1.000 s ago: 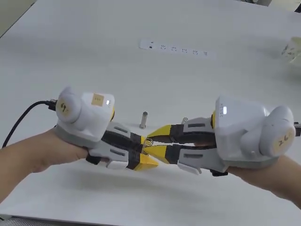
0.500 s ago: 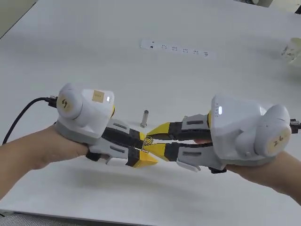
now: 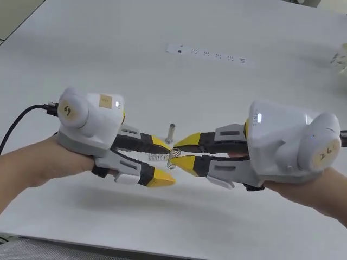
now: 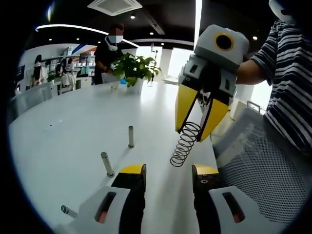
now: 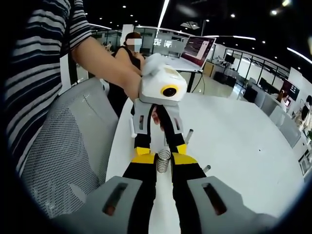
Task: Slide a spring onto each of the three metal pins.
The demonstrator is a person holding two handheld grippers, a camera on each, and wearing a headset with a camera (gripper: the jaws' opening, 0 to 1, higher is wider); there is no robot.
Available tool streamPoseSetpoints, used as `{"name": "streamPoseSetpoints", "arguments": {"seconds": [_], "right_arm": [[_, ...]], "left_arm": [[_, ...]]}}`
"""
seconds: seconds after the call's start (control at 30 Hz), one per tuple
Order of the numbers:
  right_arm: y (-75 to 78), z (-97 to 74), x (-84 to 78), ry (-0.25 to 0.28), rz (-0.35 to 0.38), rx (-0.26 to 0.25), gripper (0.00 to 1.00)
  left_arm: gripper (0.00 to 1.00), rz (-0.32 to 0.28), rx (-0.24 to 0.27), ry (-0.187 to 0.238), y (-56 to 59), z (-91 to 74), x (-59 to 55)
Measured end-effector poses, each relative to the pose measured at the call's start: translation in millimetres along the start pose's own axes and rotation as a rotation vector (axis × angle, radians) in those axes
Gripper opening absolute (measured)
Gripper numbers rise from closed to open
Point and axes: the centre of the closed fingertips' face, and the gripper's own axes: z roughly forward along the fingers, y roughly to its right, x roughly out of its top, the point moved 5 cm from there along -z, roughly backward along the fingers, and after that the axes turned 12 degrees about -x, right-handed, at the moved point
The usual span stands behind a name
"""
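Getting a spring onto a pin is judged to be the step in hand. The spring point(image 4: 184, 145) is held up in the air above the table point(image 3: 108, 54), between the two grippers. It is pinched at one end by the right gripper point(image 5: 163, 157). That gripper's jaws are almost closed, with only the spring's width left between the yellow tips. The rest of the spring sticks out towards the left gripper point(image 4: 168, 169). The left gripper's jaws are spread wide apart, and nothing is held in them. The free end of the spring is close to the gap between them, but whether it is touched by them cannot be told.

Three metal pins are seen on the table in the left gripper view. The first pin point(image 4: 130, 136) stands upright, farther off. The second pin point(image 4: 107, 164) stands nearer. The third pin point(image 4: 68, 210) is by the bottom edge and looks tipped over, though that is hard to tell. No spring is seen on any of them, so the job looks hardly begun.

For the next move, the spring's open end must be lined up over the top of a pin. Then it must be lowered straight, so the pin goes up the middle. A soft spring may bend or pop out if it is squeezed too hard.
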Motion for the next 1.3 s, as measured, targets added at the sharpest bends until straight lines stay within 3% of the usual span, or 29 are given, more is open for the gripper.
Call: {"name": "streamPoseSetpoints", "arguments": {"seconds": [0.73, 0.97, 1.3], "right_arm": [[11.6, -5.6, -4.1, -0.009, 0.003, -0.054, 0.12], [16.4, -8.1, -7.7, -0.017, 0.002, -0.073, 0.12], [21.2, -10.7, -12.5, -0.031, 0.005, -0.096, 0.12]], "left_arm": [[0.48, -0.042, 0.058, 0.004, 3.4, -18.7, -10.1], [0.51, -0.053, 0.109, 0.016, 3.7, -42.6, -14.3], [0.63, -0.065, 0.222, 0.1, 2.8, -83.5, -17.8]]}}
